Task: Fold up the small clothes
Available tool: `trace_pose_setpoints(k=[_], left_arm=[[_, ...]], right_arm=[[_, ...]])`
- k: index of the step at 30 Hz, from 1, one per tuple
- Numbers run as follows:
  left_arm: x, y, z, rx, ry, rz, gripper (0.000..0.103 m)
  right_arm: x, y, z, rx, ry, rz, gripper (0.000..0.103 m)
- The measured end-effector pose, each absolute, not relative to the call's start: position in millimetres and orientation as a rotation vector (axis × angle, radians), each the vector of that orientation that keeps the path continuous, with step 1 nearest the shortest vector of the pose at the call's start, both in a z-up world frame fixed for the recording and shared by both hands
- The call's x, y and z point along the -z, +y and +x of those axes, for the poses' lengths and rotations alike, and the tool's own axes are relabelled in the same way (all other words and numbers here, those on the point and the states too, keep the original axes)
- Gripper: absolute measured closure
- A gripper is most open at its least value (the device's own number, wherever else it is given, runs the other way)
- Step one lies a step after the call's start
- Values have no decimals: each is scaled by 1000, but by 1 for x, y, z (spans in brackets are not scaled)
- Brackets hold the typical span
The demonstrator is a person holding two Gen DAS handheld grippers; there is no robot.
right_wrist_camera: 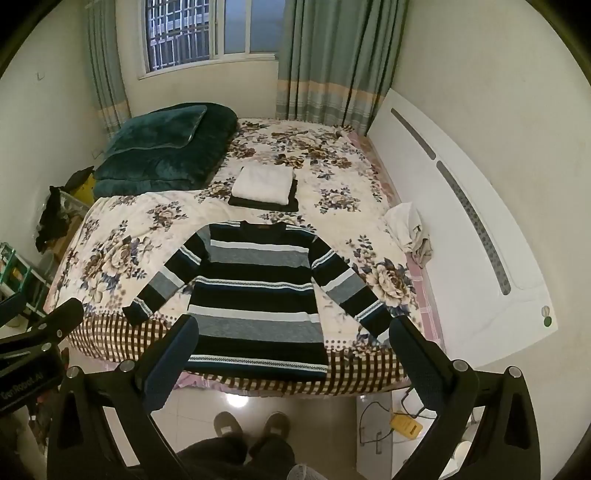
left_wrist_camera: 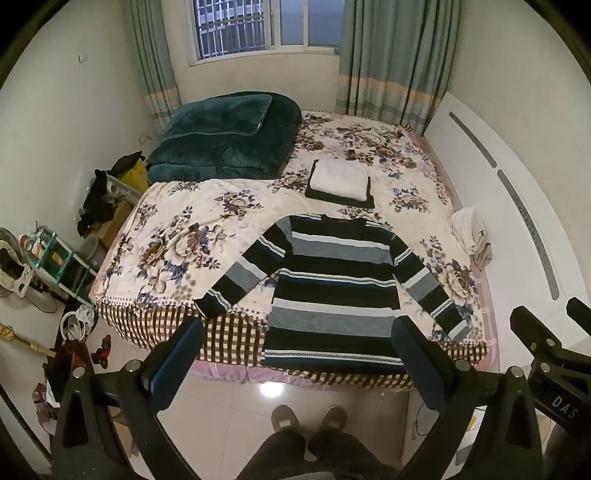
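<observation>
The room is lit dimly and warmly from overhead; the window (left_wrist_camera: 264,27) beyond the grippers is seen dark. A bright glare spot is thrown on the glossy floor tiles (left_wrist_camera: 271,389), just below the fingers. Strong fisheye bending is noted at the edges, with black corners. Fine detail is softened and smeared throughout.

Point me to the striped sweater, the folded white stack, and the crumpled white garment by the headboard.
striped sweater (left_wrist_camera: 332,291): left wrist view, mid chest.
folded white stack (left_wrist_camera: 339,179): left wrist view, top layer's centre.
crumpled white garment (right_wrist_camera: 404,227): right wrist view, its upper bulge.
</observation>
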State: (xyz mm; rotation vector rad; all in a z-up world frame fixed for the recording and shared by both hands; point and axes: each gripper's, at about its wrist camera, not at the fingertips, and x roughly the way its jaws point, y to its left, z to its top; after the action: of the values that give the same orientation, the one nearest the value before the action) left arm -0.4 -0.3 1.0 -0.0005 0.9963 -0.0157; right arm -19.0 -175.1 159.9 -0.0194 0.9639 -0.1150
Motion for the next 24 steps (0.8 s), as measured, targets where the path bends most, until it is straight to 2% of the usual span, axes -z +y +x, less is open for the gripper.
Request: trace_pose_setpoints(k=[24], left_arm=[[-9,4,8,15,991,-6,0]], right_arm=[[-165,-177,-18,117,958,-22,0]])
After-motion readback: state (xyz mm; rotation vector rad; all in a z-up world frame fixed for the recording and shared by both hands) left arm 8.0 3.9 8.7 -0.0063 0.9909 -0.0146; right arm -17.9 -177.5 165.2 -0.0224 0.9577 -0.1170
